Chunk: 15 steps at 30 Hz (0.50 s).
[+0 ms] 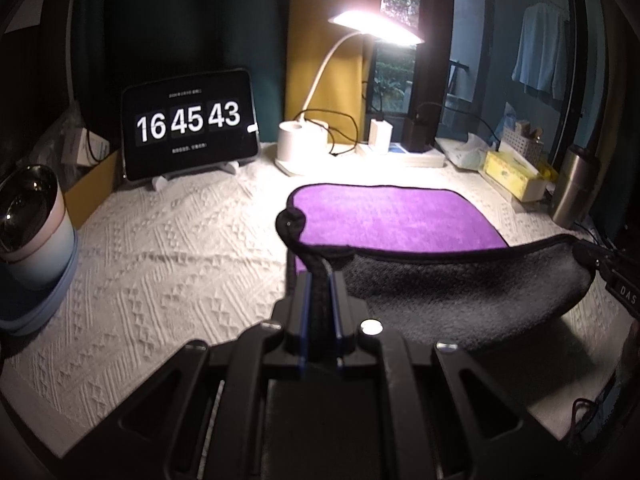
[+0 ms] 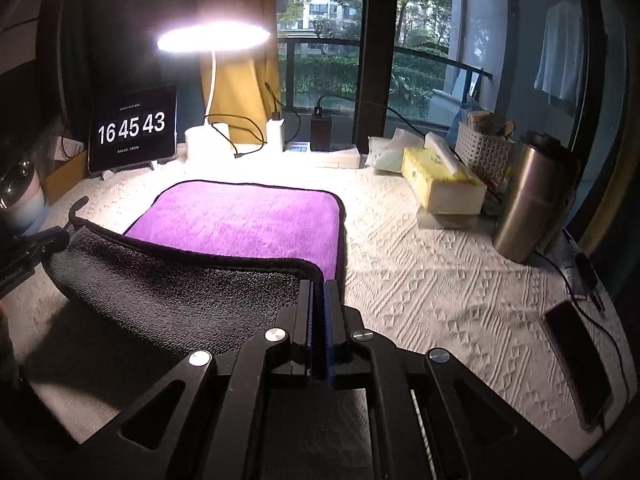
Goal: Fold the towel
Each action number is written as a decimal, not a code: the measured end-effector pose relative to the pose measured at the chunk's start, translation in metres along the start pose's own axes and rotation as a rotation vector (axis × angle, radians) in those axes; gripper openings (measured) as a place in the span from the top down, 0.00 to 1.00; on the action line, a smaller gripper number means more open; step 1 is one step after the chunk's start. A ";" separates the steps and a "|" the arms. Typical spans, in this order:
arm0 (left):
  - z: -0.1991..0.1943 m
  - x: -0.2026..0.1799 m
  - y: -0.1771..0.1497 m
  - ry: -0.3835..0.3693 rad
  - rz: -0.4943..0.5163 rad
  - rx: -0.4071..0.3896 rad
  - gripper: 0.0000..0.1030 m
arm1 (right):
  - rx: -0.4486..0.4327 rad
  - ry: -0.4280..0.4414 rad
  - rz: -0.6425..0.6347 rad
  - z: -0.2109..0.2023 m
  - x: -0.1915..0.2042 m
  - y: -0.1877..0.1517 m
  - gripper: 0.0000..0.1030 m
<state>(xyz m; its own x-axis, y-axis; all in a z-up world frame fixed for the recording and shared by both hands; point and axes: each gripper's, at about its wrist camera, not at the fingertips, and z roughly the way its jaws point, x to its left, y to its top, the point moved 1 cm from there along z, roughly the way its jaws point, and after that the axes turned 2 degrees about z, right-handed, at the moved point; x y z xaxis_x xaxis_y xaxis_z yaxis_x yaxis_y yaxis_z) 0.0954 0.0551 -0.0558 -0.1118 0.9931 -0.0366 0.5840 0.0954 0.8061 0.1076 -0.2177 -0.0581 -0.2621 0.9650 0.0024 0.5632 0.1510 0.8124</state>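
Observation:
The towel [image 1: 384, 220] is purple on one face and dark grey on the other, with black edging. Its far half lies flat on the white textured cloth [image 1: 168, 240]; its near edge is lifted, showing the grey underside [image 1: 460, 292]. My left gripper [image 1: 320, 280] is shut on the near-left corner. My right gripper [image 2: 319, 292] is shut on the near-right corner, and the towel [image 2: 248, 216] spreads ahead of it with its grey side [image 2: 180, 292] sagging between both grippers. Each gripper shows at the other view's edge: the right one [image 1: 600, 260], the left one [image 2: 40, 244].
A tablet clock [image 1: 190, 124] and a lit desk lamp [image 1: 376, 28] stand at the back. A cup [image 1: 28, 224] sits at the left. A yellow tissue box [image 2: 440, 180], a steel tumbler [image 2: 528, 196] and a phone [image 2: 576, 360] are at the right.

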 end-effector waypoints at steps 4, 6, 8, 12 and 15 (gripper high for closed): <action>0.002 0.001 0.005 0.004 -0.006 -0.009 0.91 | -0.014 -0.005 -0.007 0.001 -0.002 0.007 0.95; 0.003 0.001 0.007 0.007 -0.008 -0.014 0.91 | -0.020 -0.004 -0.010 0.002 -0.003 0.010 0.95; 0.003 0.002 0.010 0.011 -0.010 -0.020 0.91 | -0.026 -0.002 -0.014 0.004 -0.004 0.014 0.95; 0.006 0.003 0.015 0.018 -0.015 -0.028 0.91 | -0.031 0.000 -0.015 0.007 -0.005 0.018 0.95; 0.008 0.003 0.019 0.019 -0.018 -0.041 0.91 | -0.037 0.001 -0.016 0.011 -0.006 0.022 0.95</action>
<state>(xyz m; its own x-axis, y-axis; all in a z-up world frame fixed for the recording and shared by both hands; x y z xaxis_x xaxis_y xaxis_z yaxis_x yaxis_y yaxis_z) 0.1127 0.0607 -0.0451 -0.1373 0.9897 -0.0406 0.5486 0.1101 0.8288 0.1296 -0.2179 -0.0467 -0.2719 0.9623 -0.0104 0.5299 0.1588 0.8331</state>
